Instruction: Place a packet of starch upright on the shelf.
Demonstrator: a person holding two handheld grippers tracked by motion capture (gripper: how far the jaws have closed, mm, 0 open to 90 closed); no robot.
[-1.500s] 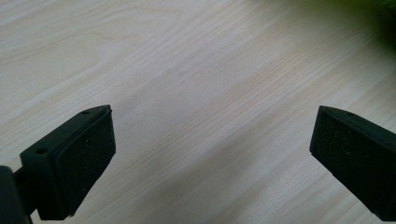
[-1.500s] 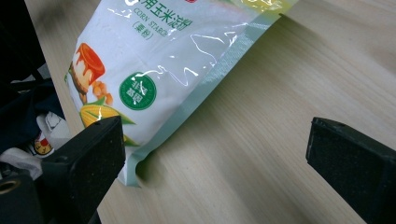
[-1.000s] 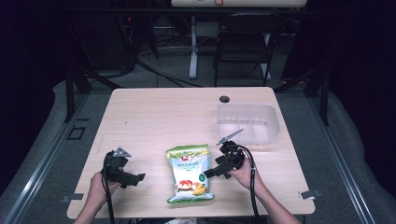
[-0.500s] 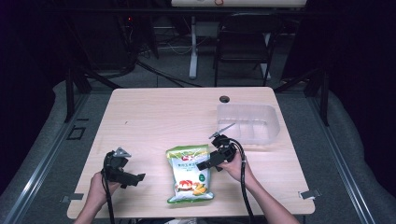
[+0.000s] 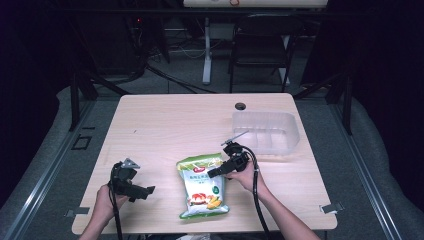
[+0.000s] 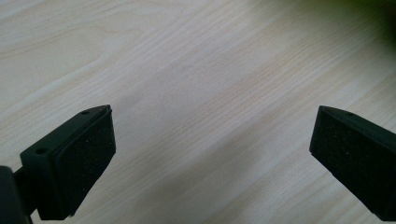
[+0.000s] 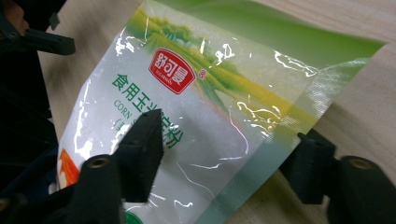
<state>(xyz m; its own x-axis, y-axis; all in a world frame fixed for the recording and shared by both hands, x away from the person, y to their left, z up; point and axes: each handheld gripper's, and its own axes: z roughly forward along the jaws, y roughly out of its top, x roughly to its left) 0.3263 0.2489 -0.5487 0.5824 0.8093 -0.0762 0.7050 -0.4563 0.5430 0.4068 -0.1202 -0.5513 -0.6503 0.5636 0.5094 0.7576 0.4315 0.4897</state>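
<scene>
The step in hand looks like the grasp of the corn starch bag point(image 5: 202, 186), which lies flat on the bench point(image 5: 165, 125) near its front edge, between the two hands. The right hand-held gripper point(image 5: 216, 172) has just been closing its jaws, one over the bag's printed face and one off its side edge on the wood, with the bag's edge between them but not yet pinched. Next the jaws probably need to close fully on that edge before lifting, perhaps toward the clear plastic bin point(image 5: 267, 131) nearby, while the left hand-held gripper point(image 5: 145, 190) rests open over bare wood, well apart from the bag.
</scene>
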